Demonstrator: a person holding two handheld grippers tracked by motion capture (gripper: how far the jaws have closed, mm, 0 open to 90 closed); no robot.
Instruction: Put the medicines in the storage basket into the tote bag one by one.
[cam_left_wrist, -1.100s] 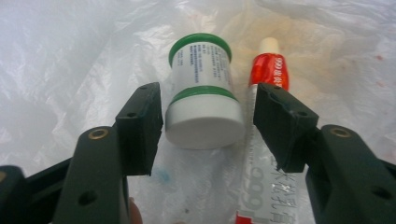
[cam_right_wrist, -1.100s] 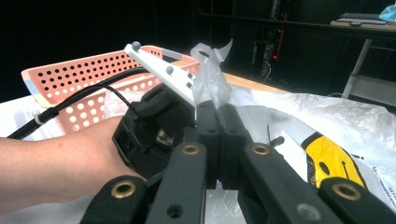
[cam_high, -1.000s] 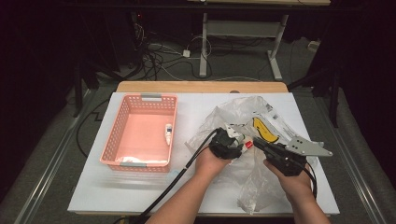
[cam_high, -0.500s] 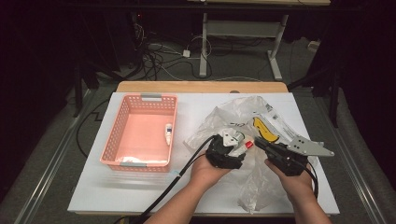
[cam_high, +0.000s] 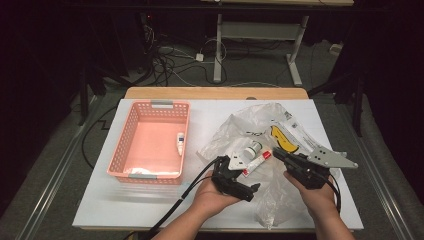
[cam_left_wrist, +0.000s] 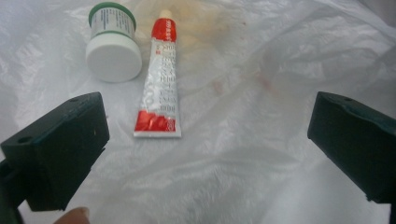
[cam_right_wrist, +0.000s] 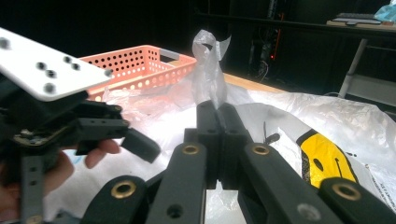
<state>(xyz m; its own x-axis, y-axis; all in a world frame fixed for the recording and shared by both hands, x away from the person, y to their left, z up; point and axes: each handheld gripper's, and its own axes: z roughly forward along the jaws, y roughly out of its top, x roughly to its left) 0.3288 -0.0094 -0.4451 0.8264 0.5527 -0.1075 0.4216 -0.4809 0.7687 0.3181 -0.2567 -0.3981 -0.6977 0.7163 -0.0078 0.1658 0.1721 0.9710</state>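
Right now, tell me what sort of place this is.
Probably a lab or workshop set up for recording handling tasks: a white-topped table in a dark room, loose cables on the floor, and a bare metal desk frame behind.

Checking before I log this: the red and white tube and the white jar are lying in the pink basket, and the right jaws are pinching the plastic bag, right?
Not quite. The tube and jar lie on the plastic bag, as the left gripper view shows, not in the basket. The right gripper does pinch the bag.
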